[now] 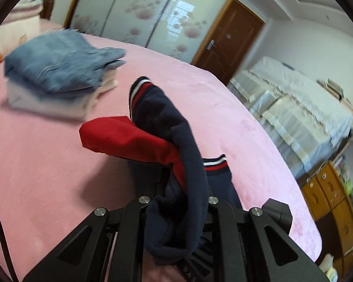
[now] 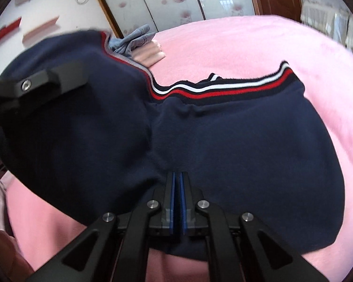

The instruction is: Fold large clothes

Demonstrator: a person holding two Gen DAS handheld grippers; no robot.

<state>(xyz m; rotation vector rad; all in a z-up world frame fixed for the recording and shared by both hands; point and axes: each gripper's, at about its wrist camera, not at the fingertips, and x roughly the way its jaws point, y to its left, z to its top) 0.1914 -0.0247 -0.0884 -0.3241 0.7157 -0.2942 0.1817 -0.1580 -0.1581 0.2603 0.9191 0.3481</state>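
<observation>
A navy sweatshirt with a red lining and a red-and-white striped hem lies spread across the pink bed, hem toward the far side. One side is lifted off the bed and bunched, its red inside turned out and a striped cuff sticking up.

Navy sweater with red lining and a red, white and navy striped hem, pink bed cover, faded blue jeans on pale folded clothes, black tools with blue pads, pink-flowered wardrobe doors
</observation>
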